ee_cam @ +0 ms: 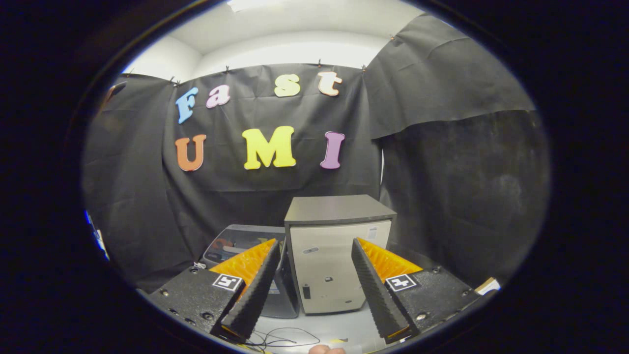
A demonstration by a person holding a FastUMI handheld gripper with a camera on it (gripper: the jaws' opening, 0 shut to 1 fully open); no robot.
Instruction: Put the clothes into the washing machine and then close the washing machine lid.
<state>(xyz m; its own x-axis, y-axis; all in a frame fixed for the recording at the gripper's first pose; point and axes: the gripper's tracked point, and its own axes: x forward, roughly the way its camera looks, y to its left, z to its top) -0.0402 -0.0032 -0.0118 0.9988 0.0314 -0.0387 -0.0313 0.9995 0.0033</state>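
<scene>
The gripper [314, 290] hangs with fingers spread and empty, aimed at the boxy washing machine [334, 255] just ahead; I judge it is lining up; no clothes are in its grasp.

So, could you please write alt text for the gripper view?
The open tongs hold nothing and frame a small box-shaped washing machine just ahead on a pale tabletop. Its door hangs open to one side, and thin cables lie near the fingers.
</scene>
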